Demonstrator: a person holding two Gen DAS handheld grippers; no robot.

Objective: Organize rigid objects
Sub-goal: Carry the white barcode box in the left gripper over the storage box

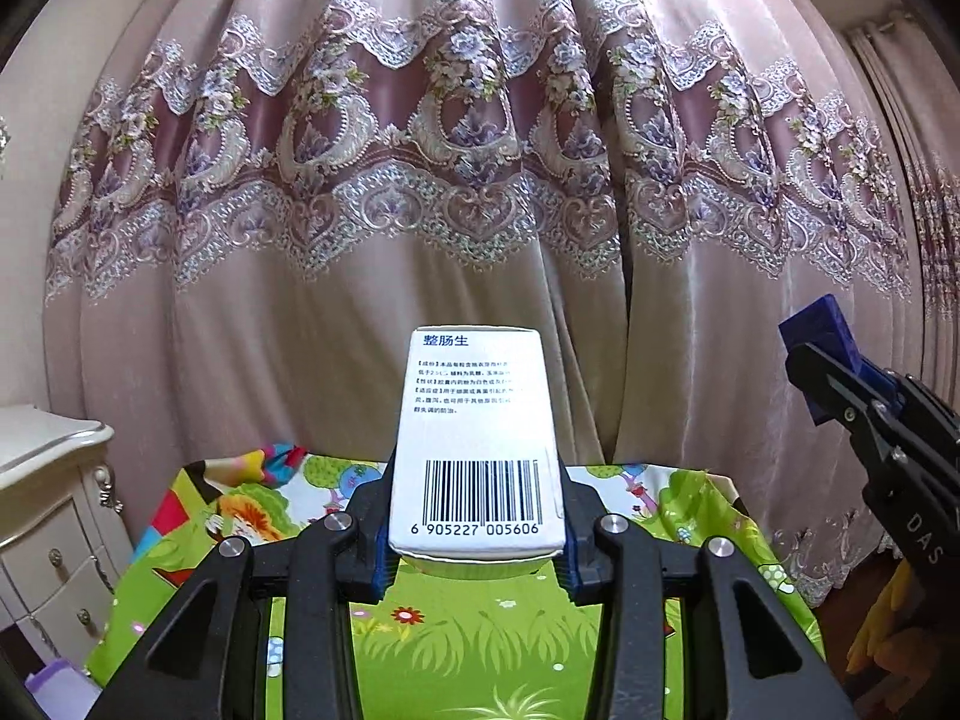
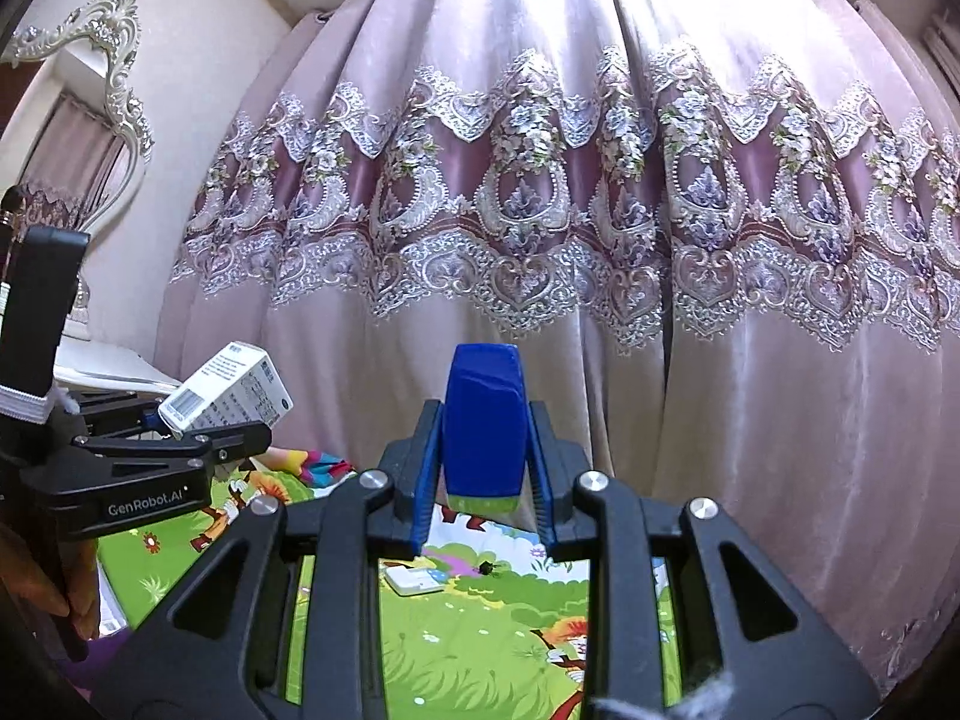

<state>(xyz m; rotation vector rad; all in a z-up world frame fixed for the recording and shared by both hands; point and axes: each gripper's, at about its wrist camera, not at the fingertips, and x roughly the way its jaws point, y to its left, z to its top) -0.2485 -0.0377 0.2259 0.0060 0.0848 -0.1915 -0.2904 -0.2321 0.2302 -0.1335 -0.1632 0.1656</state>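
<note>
White barcoded medicine box (image 1: pixel 477 450), upright in left gripper (image 1: pixel 477 546).

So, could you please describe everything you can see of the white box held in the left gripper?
The white medicine box is a slim cardboard carton with blue Chinese lettering, small print and a barcode near its lower end. The left gripper clamps that end between blue-padded fingers; the box juts forward, lifted above the cartoon-print cloth. Nothing else touches it.

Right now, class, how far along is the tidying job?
Nothing looks placed yet. In hand: the left gripper holds a white medicine box and the right gripper holds a blue box, both above the cartoon tablecloth. Left: setting both down, plus the small white item lying there.
</note>
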